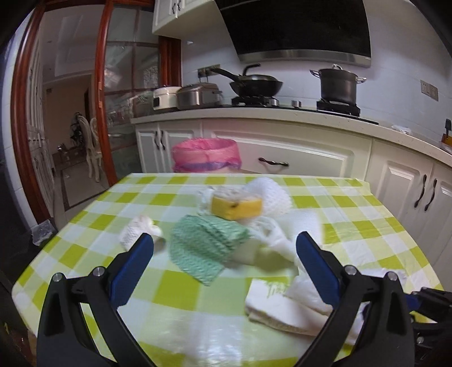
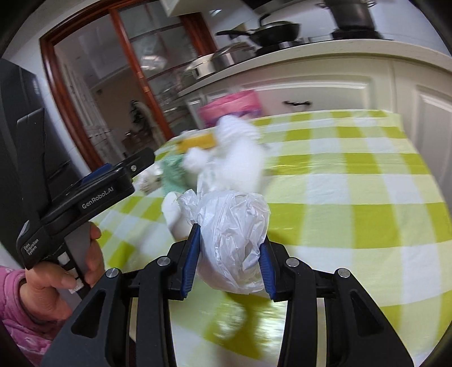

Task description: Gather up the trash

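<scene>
Two tongs over the checked tablecloth [image 1: 180,285]: left tongs [image 1: 224,242] apart, right tongs [image 2: 230,245] clamped on a crumpled plastic bag [image 2: 231,225].

Left tool [image 1: 224,245] open over the surface [image 1: 367,225] — green cloth [image 1: 206,248] between its fingers, pink bin [image 1: 206,155] far.

A kitchen with white cabinets [image 1: 282,152], a white tiled wall [image 1: 209,53] and a black range hood [image 1: 296,25]. At left, a red-brown wooden door frame [image 1: 100,93] with glass panels.
</scene>
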A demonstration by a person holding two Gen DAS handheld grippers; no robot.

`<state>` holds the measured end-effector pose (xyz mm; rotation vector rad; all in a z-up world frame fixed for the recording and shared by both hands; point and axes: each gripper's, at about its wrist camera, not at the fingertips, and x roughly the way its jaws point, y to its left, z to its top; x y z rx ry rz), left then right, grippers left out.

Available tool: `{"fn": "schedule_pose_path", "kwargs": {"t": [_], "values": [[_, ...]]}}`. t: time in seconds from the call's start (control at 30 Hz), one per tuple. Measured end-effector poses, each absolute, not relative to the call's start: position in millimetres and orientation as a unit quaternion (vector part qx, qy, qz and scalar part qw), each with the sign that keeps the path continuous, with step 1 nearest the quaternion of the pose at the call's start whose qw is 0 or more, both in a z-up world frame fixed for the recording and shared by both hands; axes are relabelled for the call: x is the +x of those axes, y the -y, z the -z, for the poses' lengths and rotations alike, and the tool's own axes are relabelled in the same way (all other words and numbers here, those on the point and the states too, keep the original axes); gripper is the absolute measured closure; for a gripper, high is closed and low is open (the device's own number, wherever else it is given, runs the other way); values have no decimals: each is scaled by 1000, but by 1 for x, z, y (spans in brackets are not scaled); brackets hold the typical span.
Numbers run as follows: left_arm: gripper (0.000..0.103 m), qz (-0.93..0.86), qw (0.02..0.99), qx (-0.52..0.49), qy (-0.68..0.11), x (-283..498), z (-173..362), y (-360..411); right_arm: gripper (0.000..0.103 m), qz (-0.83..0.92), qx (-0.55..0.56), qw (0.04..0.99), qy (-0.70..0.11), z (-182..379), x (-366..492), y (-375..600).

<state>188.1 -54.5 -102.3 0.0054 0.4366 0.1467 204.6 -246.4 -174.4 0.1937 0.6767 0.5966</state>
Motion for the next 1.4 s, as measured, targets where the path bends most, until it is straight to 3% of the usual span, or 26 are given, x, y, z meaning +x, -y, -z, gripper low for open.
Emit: {"fn": "schedule_pose_path", "kwargs": {"t": [0.37,0.93,1.07,1.2,1.4], "values": [[5,-65,968,-19,-240,157,117,15,65,-296,79,903,-303,161,192,209],[5,22,951,-2,-307,171,159,48,65,-256,88,923,-276,147,180,249],[41,33,949,17,-314,175,164,52,65,-255,90,922,-277,148,182,248],[46,37,950,9,-311,175,164,48,65,-254,89,922,-279,150,183,247],[60,45,953,-5,-300,176,157,40,65,-256,88,922,-277,151,183,246]]}}
